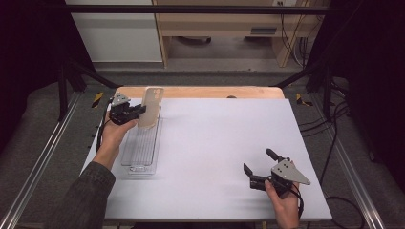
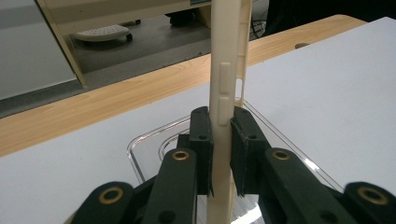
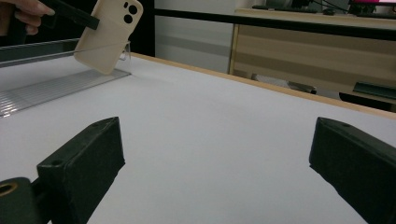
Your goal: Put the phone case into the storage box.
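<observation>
In the high view, the left tongs [image 1: 138, 110] grip a beige phone case [image 1: 152, 107] by its edge at the far left of the bench [image 1: 215, 143], holding it tilted over the far end of a clear plastic tray [image 1: 141, 148] that lies lengthwise there. The right tongs [image 1: 260, 164] sit at the near right, well apart from the case, their jaws spread wide with nothing between them. In the left gripper view, both pads [image 2: 201, 140] press the case's [image 2: 226, 70] thin side just below its button moulding, the tray [image 2: 154, 140] beneath. In the right gripper view, the wide jaws frame bare bench [image 3: 210, 140]; the case [image 3: 109, 37] shows at far left, camera cut-outs uppermost, its lower corner down at the tray [image 3: 46, 88].
</observation>
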{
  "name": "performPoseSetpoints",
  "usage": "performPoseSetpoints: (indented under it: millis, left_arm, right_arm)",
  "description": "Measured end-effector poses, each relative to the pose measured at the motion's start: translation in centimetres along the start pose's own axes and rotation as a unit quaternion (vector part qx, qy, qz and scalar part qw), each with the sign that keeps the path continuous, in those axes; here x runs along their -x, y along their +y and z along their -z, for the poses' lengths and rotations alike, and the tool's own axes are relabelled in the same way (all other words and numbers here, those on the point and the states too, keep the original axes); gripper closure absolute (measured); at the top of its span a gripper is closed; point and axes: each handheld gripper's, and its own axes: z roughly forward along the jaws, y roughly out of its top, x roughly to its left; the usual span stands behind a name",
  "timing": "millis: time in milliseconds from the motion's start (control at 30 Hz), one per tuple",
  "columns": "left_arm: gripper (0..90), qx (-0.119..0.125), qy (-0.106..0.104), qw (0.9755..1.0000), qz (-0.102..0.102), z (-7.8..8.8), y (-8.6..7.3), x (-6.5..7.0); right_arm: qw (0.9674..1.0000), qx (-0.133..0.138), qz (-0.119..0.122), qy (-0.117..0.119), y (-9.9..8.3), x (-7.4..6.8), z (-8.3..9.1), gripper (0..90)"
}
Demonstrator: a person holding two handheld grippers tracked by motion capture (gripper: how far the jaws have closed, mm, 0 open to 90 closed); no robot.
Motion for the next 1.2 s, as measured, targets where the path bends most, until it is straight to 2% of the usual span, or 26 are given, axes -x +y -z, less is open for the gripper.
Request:
performPoseSetpoints:
  millis: [200,600,1200]
  left_arm:
    - [79.8,-0.001,0.005,1.0,-0.003,0.0,-0.02,-0.07]
    - [79.9,0.0,0.014,0.9999,0.01,-0.1,-0.17,-0.73]
    - [80.0,0.0,0.029,0.9995,0.011,-0.2,-0.29,-0.96]
  right_arm:
    - [1.0,0.0,0.001,0.0,-0.01,-0.01,0.04,3.3]
    - [1.0,0.001,0.002,-0.001,0.02,-0.15,-0.07,2.9]
    - [1.0,0.001,0.002,-0.001,0.03,-0.18,-0.05,2.9]
